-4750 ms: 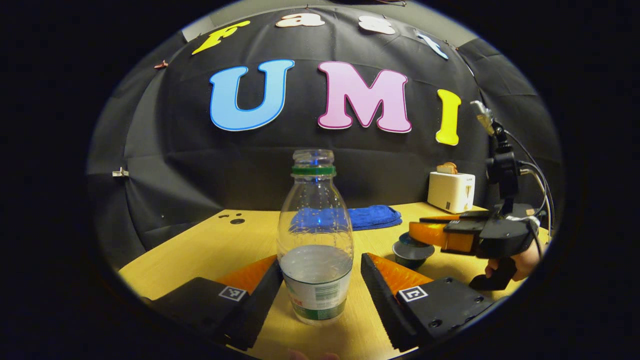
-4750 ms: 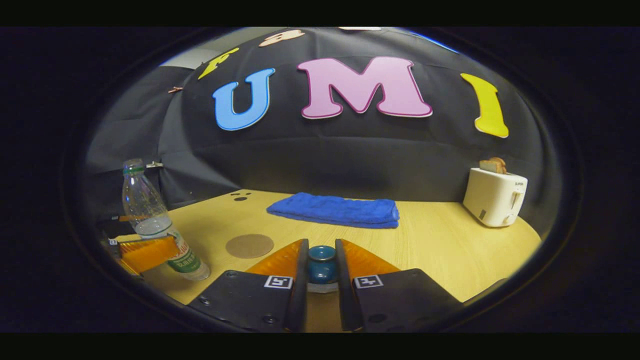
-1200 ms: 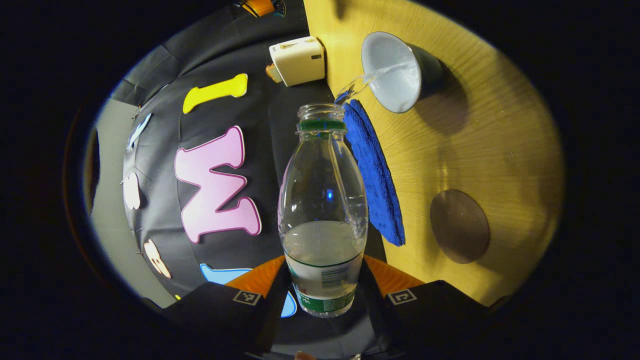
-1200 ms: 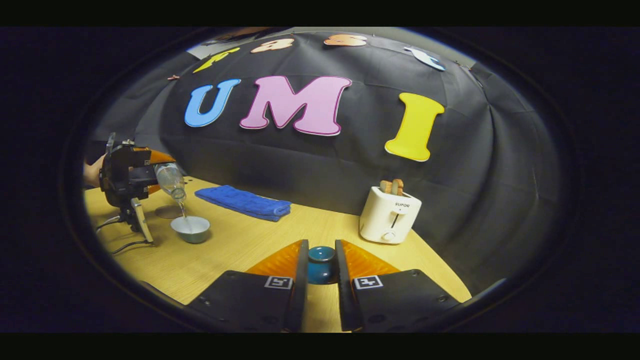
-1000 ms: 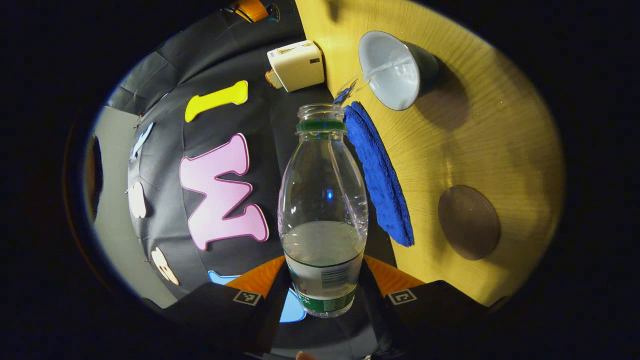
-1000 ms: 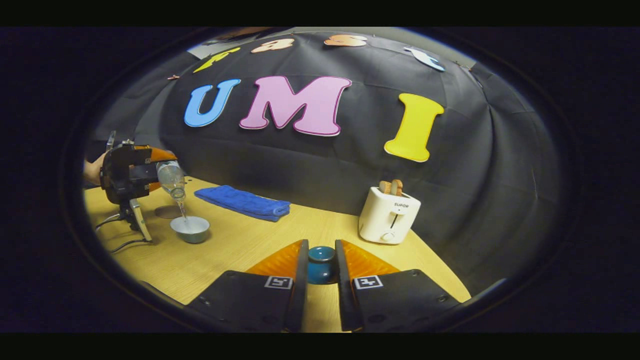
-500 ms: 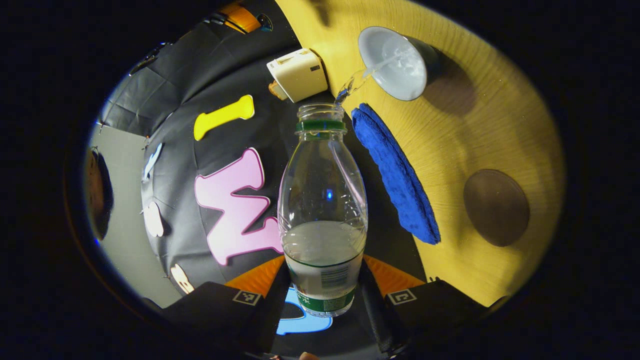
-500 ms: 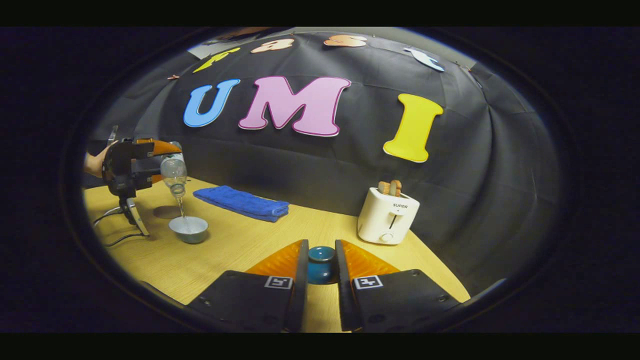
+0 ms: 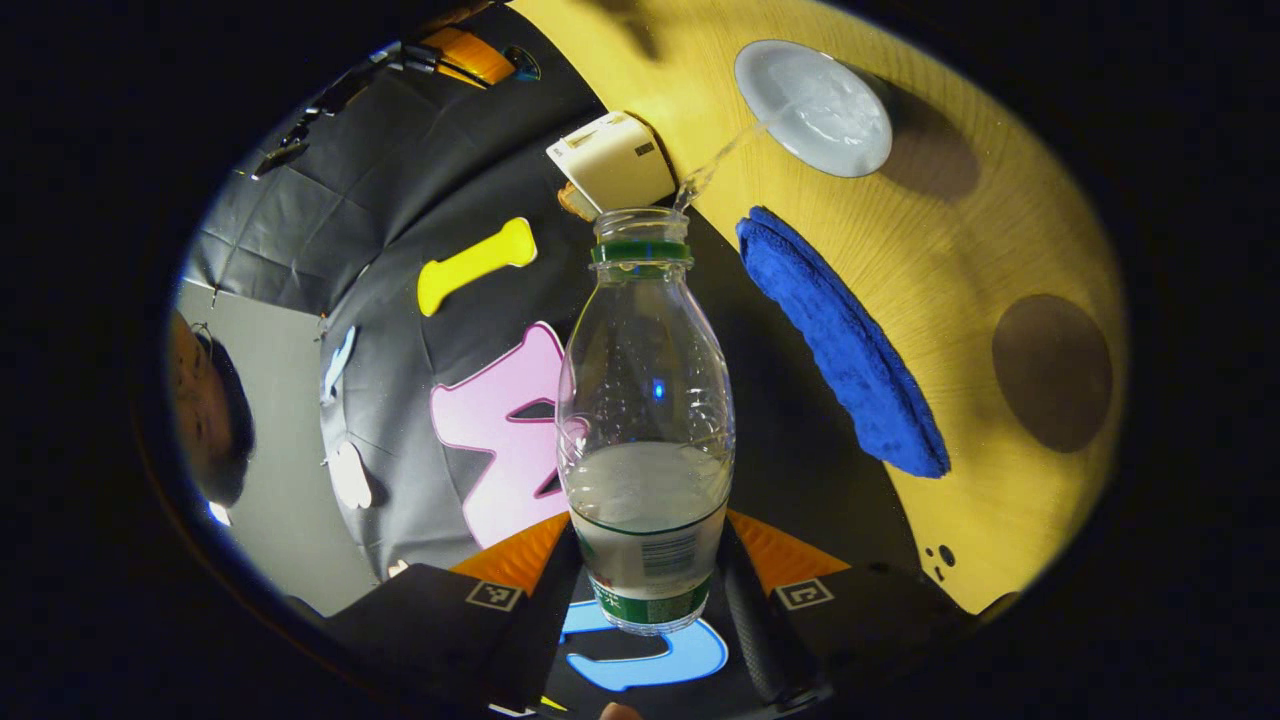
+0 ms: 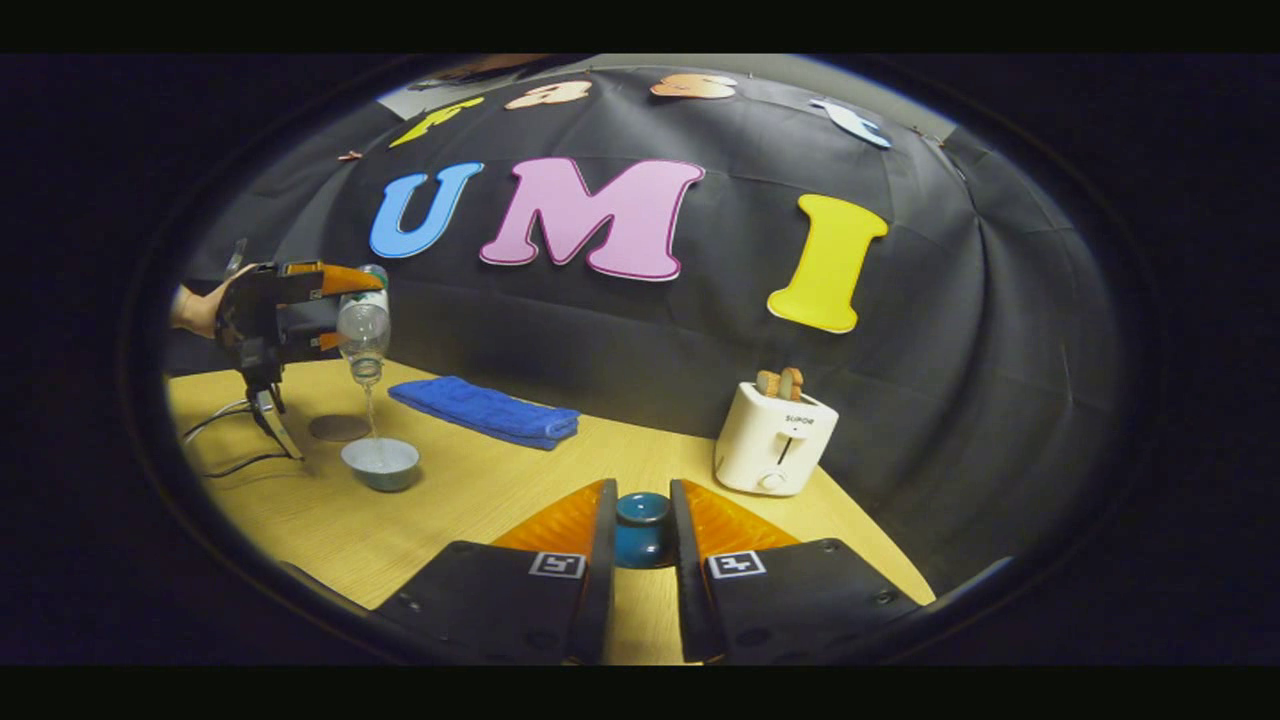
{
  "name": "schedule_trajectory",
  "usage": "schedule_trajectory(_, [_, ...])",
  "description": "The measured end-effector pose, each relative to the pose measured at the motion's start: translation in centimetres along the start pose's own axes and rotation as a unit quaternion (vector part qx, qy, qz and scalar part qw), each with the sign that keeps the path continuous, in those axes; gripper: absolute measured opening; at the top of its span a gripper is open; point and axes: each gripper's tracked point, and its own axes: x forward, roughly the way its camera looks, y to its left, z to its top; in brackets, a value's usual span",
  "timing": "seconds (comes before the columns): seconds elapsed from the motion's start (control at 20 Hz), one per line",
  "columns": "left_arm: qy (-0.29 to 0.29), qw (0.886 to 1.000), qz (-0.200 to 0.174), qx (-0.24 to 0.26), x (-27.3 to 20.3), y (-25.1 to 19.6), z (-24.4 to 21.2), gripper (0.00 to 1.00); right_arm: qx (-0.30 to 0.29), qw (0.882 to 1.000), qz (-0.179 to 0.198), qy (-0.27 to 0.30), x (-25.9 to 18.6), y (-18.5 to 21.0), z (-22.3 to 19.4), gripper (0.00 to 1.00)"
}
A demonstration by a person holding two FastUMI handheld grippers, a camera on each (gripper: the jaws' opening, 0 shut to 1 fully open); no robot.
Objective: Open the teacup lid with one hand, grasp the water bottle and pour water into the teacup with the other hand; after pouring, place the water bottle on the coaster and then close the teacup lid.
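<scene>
Wooden table before black cloth — left claw pinching tipped bottle, right claw clamping lid.

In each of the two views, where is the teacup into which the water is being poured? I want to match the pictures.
Left gripper view: the teacup is at the top right, seen from above, beyond the mouth of the water bottle.
Right gripper view: the teacup is at the lower left, on the table under the tilted bottle.
Shared landmark: the blue towel lies just beside the teacup in both views.
</scene>
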Motion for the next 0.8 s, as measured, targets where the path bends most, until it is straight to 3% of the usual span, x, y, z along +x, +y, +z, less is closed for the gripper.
schedule_trajectory(0.4, [-0.033, 0.996, 0.072, 0.048, 1.1, 3.4, 0.2, 0.76, -0.001, 1.0, -0.004, -0.008, -0.2, -0.2, 0.5, 0.34])
schedule_trajectory(0.8, [-0.038, 0.996, 0.064, 0.044, 1.6, 2.9, 0.0, 0.77, 0.002, 1.0, -0.006, -0.007, 0.1, -0.1, 0.5, 0.34])
